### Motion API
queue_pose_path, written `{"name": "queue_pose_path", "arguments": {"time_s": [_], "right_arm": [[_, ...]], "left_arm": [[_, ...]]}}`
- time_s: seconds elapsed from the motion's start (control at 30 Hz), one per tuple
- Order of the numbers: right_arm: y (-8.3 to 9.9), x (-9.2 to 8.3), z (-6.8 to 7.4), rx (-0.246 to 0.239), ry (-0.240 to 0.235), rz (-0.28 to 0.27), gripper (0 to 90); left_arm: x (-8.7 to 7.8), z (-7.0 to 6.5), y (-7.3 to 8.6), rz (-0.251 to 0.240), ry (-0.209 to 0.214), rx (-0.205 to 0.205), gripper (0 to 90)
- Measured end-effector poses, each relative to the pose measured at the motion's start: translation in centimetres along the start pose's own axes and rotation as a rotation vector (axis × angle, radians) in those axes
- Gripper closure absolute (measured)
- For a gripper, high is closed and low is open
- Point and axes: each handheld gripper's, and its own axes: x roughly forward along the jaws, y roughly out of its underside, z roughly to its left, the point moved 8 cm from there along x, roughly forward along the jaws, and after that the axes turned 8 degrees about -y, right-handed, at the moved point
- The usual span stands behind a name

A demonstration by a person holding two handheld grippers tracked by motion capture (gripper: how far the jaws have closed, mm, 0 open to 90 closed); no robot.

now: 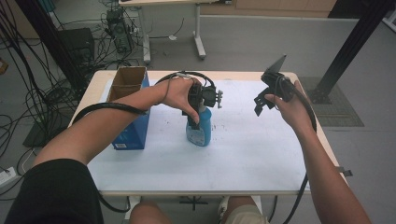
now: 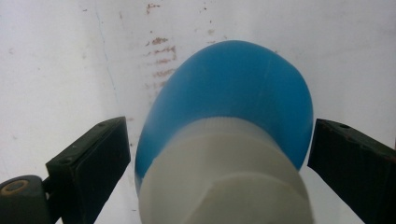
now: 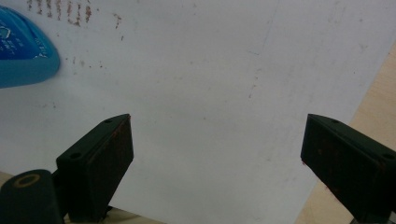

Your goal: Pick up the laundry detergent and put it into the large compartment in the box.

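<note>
Blue bottle [image 1: 200, 132] stands upright near the middle of the table [image 1: 261, 163], on a white sheet [image 1: 243, 140] that covers most of the top. It has a white cap [image 2: 224, 177]. The left gripper [image 1: 201, 100] hangs right over the bottle, pointing down at it. In the left gripper view the two black jaws are spread wide, one on each side of the cap, and there is a small gap on both sides, so they are not squeezing it. The person's left hand [image 1: 180, 95] wraps around that gripper and hides part of the bottle's top from above, so it is hard to say how close the jaws come to the neck.

A blue cardboard box [image 1: 130, 112] with its flaps open stands on the left part of the table, near the bottle but apart from it. The left forearm crosses in front of the box.

The right gripper [image 1: 261, 105] is held up in the air over the right side of the table, well apart from the bottle. Its jaws are wide open too and hold nothing. Below them is the white sheet with little brown marks [image 3: 56, 9], and the bottle's edge peeks in at one corner.
</note>
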Motion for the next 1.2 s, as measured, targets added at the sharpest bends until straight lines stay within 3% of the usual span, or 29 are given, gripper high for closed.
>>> {"name": "queue_pose_path", "arguments": {"time_s": [1.2], "right_arm": [[-0.01,-0.16,0.21,-0.003,0.003,0.0,9.1]], "left_arm": [[-0.07,-0.09,0.08,-0.002,-0.001,0.0,6.1]]}}
